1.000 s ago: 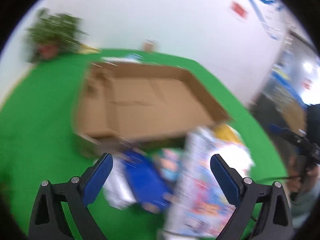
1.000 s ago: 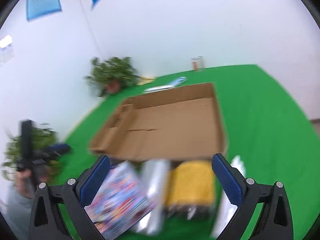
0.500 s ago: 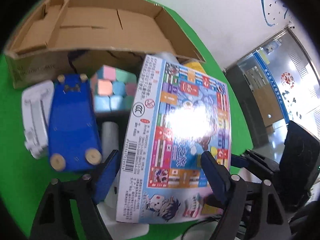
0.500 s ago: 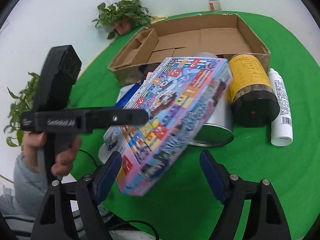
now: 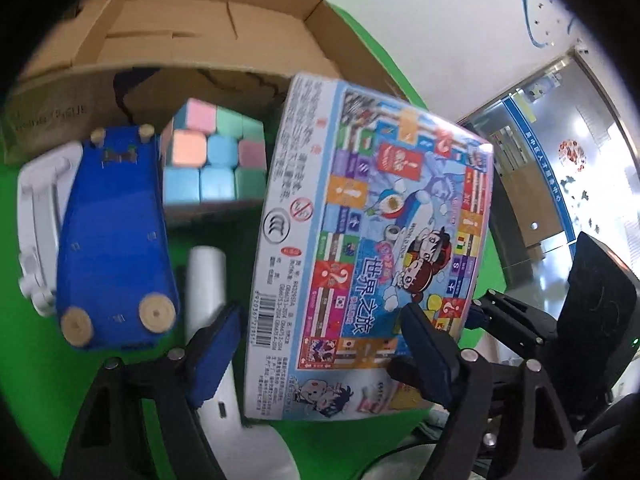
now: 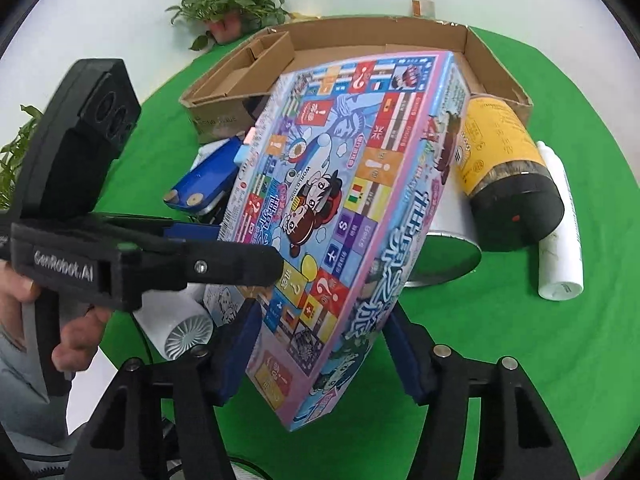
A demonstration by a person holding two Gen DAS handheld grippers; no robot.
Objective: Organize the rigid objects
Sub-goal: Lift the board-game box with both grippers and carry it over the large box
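Down from a view of the cardboard box [image 6: 496,64] to the pile on the table [image 6: 520,340]. Left gripper [image 5: 320,356] jaws pinching board game box [image 6: 340,216], now tilted up. Right gripper [image 6: 324,344] jaws closing around its lower corner. Ready for lifting.

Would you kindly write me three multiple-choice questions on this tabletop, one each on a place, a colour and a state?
1. Where does the white plastic bottle lie?
A) inside the cardboard tray
B) on the green mat beside the yellow-labelled black-lidded jar
C) on the board game box
2. What colour is the wooden-wheeled toy car?
A) blue
B) red
C) yellow
3. How is the jar placed?
A) upright
B) upside down
C) on its side
Answers: B, it rests on the mat by the jar; A, its underside is blue; C, its lid points sideways.
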